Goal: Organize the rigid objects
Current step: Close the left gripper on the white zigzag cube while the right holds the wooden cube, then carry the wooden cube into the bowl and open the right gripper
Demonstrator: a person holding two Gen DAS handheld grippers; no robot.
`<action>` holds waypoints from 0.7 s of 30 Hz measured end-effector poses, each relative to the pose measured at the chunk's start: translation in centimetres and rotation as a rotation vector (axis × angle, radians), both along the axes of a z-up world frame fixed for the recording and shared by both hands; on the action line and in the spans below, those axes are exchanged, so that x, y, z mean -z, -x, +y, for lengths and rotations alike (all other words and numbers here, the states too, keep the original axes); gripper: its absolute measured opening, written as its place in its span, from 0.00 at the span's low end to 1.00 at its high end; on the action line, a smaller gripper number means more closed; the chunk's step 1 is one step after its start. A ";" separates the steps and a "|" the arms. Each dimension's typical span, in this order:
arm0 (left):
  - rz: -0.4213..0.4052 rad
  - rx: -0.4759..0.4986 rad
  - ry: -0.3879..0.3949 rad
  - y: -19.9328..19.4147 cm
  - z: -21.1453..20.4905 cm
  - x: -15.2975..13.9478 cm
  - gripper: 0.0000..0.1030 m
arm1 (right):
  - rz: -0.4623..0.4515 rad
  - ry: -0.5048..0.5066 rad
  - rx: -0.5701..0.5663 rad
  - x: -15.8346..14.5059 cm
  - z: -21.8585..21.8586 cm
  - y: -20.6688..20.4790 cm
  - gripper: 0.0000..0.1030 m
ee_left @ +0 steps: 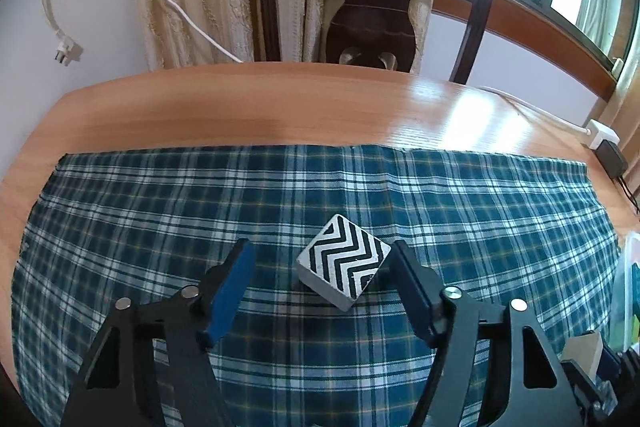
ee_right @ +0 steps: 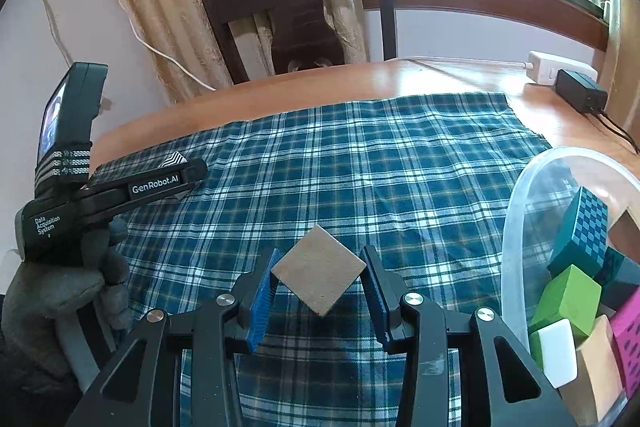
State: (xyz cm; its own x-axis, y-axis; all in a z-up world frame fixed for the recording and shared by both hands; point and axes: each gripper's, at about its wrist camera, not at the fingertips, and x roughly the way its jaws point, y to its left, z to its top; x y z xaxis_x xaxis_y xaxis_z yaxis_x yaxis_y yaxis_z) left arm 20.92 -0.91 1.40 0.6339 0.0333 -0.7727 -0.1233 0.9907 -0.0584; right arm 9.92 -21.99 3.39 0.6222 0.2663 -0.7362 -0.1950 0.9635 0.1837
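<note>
1. The zigzag block point(ee_left: 344, 261) lies on the plaid cloth point(ee_left: 160, 211) between my left gripper's point(ee_left: 320, 267) spread jaws, not yet pinched.
2. My right gripper point(ee_right: 318, 273) pinches a plain brown block point(ee_right: 318, 269) by its corners, above the cloth.
3. The clear tub point(ee_right: 520, 211) to the right already holds many blocks, so I think we are nearly done.
4. My gloved left hand point(ee_right: 76, 275) holds its gripper low and level.

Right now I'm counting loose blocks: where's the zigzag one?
In the left wrist view, the zigzag block lies on the plaid cloth between the open left gripper jaws, nearer the right one.
</note>
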 end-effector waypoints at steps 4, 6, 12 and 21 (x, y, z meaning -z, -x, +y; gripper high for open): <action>-0.008 0.006 0.010 -0.3 0.0 0.5 0.63 | -0.001 0.000 0.000 0.0 0.0 0.0 0.43; -0.010 0.008 0.017 -0.5 0.2 0.8 0.62 | -0.002 0.003 0.001 0.0 0.0 0.0 0.43; -0.017 0.017 0.036 -0.8 1.1 0.9 0.56 | -0.011 0.010 0.004 -0.1 0.0 0.0 0.43; -0.020 0.036 0.042 -1.4 1.0 0.9 0.40 | -0.029 0.012 0.020 -0.4 0.0 0.4 0.43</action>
